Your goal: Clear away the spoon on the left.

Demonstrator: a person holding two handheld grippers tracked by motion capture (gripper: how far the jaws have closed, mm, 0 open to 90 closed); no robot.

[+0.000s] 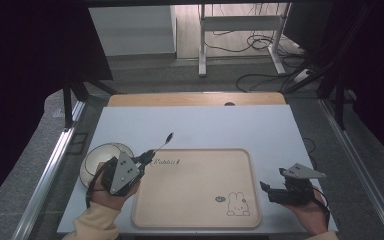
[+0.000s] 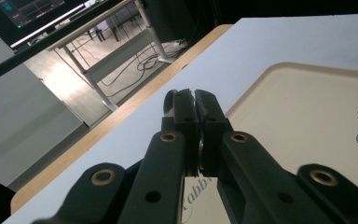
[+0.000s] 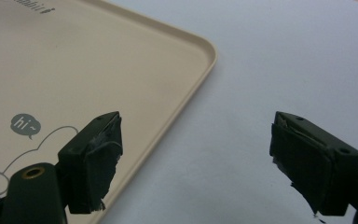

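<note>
The left gripper, jaws clamped on a spoon, aims its handle toward one o'clock over the tray, bowl behind. The right gripper waits, jaws apart, at the tray's three o'clock.

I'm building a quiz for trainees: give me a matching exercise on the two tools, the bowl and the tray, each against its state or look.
Things:
1. left tool
2. right tool
3. bowl
4. tray

Descriptions:
a. beige, with a rabbit drawing
b. jaws wide open, just right of the tray
c. white, left of the tray
d. jaws shut, apparently on a thin stick

Pairs: 1-d, 2-b, 3-c, 4-a
</note>
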